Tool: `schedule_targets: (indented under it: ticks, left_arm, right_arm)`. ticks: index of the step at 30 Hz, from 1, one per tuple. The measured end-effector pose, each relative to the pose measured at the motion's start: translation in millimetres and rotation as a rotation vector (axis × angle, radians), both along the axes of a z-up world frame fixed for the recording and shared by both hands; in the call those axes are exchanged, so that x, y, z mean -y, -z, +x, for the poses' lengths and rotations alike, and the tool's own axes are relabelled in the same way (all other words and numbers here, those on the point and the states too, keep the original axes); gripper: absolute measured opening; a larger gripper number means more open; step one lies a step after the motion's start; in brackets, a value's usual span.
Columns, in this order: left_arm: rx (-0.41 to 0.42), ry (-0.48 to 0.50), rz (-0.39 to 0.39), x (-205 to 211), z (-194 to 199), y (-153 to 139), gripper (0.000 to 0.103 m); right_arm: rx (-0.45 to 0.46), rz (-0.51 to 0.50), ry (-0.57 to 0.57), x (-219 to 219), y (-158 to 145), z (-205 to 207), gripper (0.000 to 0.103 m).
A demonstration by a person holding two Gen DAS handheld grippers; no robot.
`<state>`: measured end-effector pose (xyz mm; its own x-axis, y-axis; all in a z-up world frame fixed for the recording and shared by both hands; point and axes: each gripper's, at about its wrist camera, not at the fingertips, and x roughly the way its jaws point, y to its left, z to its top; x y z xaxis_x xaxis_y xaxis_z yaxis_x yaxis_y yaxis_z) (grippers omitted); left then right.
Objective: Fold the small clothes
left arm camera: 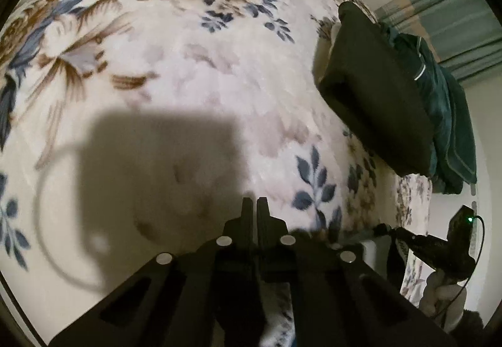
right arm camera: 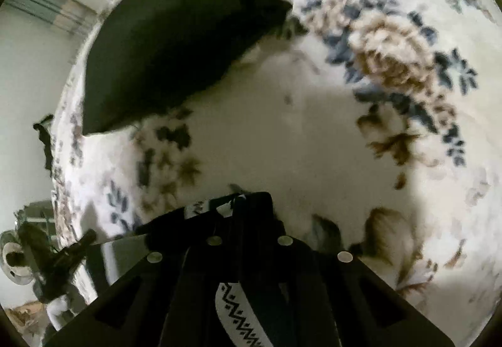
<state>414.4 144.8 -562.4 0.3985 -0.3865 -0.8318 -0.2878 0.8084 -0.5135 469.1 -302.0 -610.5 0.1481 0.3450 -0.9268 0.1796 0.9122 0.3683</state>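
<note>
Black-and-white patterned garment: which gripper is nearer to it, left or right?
Right. The right gripper is shut on the patterned garment, which passes between its fingers. The left gripper is shut over the floral blanket, with no cloth visible in it.

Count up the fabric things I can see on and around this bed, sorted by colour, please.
Floral: 1, the blanket
Dark, near black: 1, the cushion
Teal: 1, the folded pile behind the cushion
Black and white patterned: 1, the small garment clamped in the right gripper
Total: 4
</note>
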Motion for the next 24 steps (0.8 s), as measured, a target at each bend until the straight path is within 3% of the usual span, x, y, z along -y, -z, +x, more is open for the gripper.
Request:
schedule_targets:
  ticks: [2,3,5,7,8,9,12,14,17,20,21,22,24]
  left_arm:
    - [-0.008,-0.012,-0.013,-8,-2,-5,0.003]
    - [-0.013,-0.016,-0.033,-13,-6,-10,0.003]
    - [-0.003,-0.022,-0.038,-20,-21,-22,0.009]
    - [0.018,-0.013,-0.029,-21,-41,-33,0.037]
    - [0.023,-0.013,-0.024,-21,-51,-36,0.064]
    - [0.027,-0.022,-0.022,-21,-64,-39,0.071]
    - [-0.01,-0.046,-0.033,-18,-101,-36,0.071]
    - [-0.053,-0.06,-0.046,-13,-123,-29,0.071]
    - [-0.108,-0.089,-0.077,-2,-153,-18,0.071]
    - [-0.144,-0.099,-0.092,8,-172,-11,0.071]
    - [-0.156,-0.1,-0.092,11,-175,-8,0.071]
    - [-0.169,-0.102,-0.083,13,-178,-6,0.071]
    - [-0.165,-0.103,-0.087,14,-179,-7,0.071]
  right_arm:
    - [-0.086,0.069,-0.02,2,10,3,0.013]
    - [-0.126,0.095,-0.018,5,12,1,0.027]
    - [-0.151,0.18,0.011,20,7,-15,0.046]
    - [-0.206,0.234,0.05,36,11,-42,0.056]
    - [-0.237,0.243,0.063,43,14,-54,0.057]
    - [-0.27,0.253,0.072,49,19,-68,0.057]
    - [-0.384,0.282,0.135,69,44,-121,0.059]
    - [-0.459,0.355,0.201,74,65,-152,0.061]
    - [-0.511,0.549,0.32,71,90,-183,0.061]
    - [-0.447,0.665,0.394,65,91,-192,0.057]
    - [-0.427,0.642,0.392,63,86,-193,0.025]
    - [-0.411,0.611,0.387,61,78,-195,0.013]
    - [-0.378,0.565,0.403,66,61,-200,0.01]
